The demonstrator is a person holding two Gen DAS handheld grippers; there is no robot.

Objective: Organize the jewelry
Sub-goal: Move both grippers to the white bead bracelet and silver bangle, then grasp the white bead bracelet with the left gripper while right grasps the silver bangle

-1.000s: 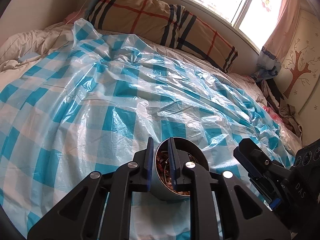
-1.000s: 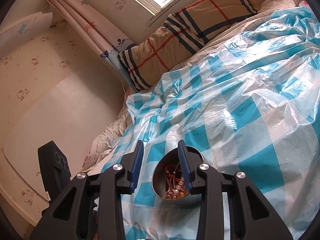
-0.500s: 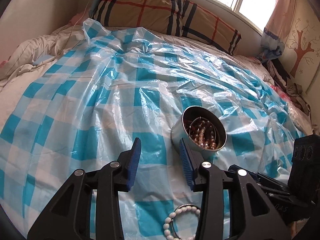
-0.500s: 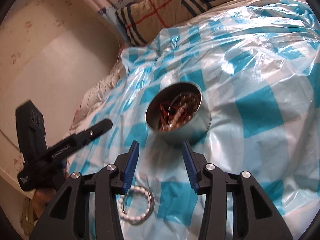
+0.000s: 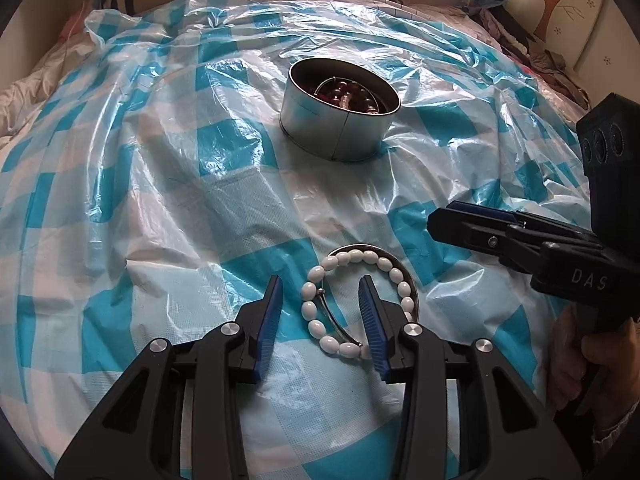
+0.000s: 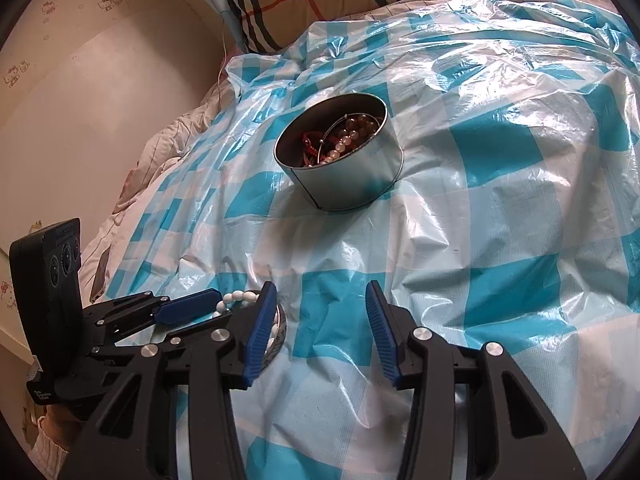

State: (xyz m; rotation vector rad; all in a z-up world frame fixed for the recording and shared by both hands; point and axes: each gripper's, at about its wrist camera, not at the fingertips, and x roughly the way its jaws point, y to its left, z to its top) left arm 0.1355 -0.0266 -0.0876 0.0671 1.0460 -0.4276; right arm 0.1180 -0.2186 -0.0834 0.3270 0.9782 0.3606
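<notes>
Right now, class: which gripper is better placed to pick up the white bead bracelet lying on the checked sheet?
Left. The left gripper is open with the white bead bracelet between its jaws; the right gripper is open over bare sheet beside it.

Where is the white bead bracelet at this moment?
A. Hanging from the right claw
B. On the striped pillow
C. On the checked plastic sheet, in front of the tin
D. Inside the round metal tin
C: the white bead bracelet lies flat on the checked plastic sheet, nearer the camera than the tin, between the open left claw fingers.
</notes>
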